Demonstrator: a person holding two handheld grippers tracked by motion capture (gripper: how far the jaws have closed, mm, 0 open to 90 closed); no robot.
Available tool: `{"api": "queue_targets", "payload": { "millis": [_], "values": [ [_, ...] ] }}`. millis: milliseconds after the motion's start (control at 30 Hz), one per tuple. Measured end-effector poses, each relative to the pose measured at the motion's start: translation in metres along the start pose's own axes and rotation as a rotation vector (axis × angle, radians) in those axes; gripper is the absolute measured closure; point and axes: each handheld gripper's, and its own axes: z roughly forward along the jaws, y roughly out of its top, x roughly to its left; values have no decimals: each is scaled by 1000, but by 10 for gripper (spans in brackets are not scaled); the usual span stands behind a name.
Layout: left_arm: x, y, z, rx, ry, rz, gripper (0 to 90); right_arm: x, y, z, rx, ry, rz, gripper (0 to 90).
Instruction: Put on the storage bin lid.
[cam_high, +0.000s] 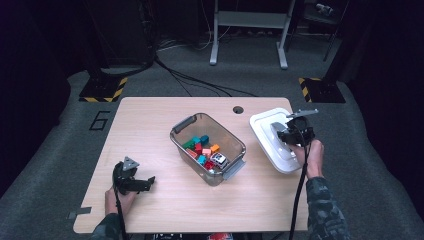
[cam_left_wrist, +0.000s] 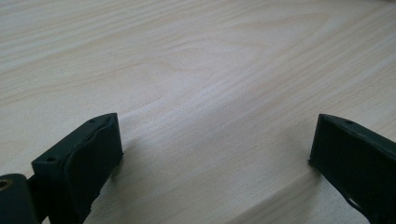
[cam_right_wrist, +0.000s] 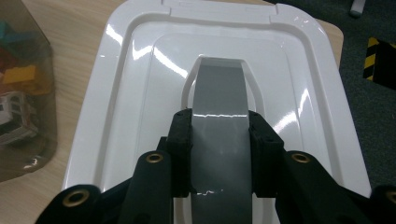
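Note:
A white plastic lid (cam_high: 274, 142) with a grey handle (cam_right_wrist: 219, 93) is at the table's right side, tilted up off the wood. My right gripper (cam_high: 288, 134) is shut on the grey handle, its black pads (cam_right_wrist: 182, 149) pressed against both sides of it. A clear storage bin (cam_high: 207, 147) stands mid-table, open-topped, holding several coloured blocks (cam_high: 202, 145) and a small toy car (cam_high: 218, 159); the bin (cam_right_wrist: 23, 93) also shows at the left of the right gripper view. My left gripper (cam_high: 142, 182) rests low over bare wood at the front left, jaws wide open with nothing between its fingers (cam_left_wrist: 84, 158).
The wooden table (cam_high: 150, 120) has a round cable hole (cam_high: 238, 109) near its far edge. Grey carpet surrounds it, with cables and a metal stand's feet (cam_high: 247, 55) beyond. Yellow-black hazard plates (cam_high: 102, 90) lie on the floor at the back left and back right.

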Motion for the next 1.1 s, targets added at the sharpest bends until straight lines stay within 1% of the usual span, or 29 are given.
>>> {"api": "queue_targets", "payload": {
  "millis": [33,233,267,333,367,400,433,500,533,567,600,633,700,733,800,900,967,1000,1033,1100],
  "values": [
    [0,0,0,0,0,0,21,1,2,-3,6,-2,5,668],
    [0,0,0,0,0,0,20,1,16,-17,-21,6,-18,668],
    [0,0,0,0,0,0,21,2,18,-20,-21,8,-15,668],
    [0,0,0,0,0,0,21,4,25,-25,-30,10,-36,668],
    [0,0,0,0,0,0,21,5,26,-26,-28,12,-32,668],
    [0,0,0,0,0,0,21,6,29,-27,-34,11,-45,668],
    [0,0,0,0,0,0,21,8,31,-29,-35,8,-38,668],
    [0,0,0,0,0,0,21,11,36,-31,-35,11,-58,668],
    [0,0,0,0,0,0,21,13,38,-32,-35,3,-42,669],
    [0,0,0,0,0,0,21,13,38,-32,-35,3,-42,669],
    [0,0,0,0,0,0,21,15,42,-34,-35,15,-60,668],
    [0,0,0,0,0,0,21,17,44,-35,-33,15,-57,669],
    [0,0,0,0,0,0,21,21,48,-36,-37,30,-71,668],
    [0,0,0,0,0,0,21,24,52,-37,-36,42,-73,668],
    [0,0,0,0,0,0,21,27,56,-38,-40,48,-81,668],
    [0,0,0,0,0,0,21,35,63,-42,-46,66,-91,668],
    [0,0,0,0,0,0,21,41,67,-43,-43,76,-90,668],
    [0,0,0,0,0,0,21,41,67,-43,-43,76,-90,668],
    [0,0,0,0,0,0,21,48,71,-44,-43,85,-92,668],
    [0,0,0,0,0,0,21,54,74,-44,-45,89,-98,668]
  ]
}}
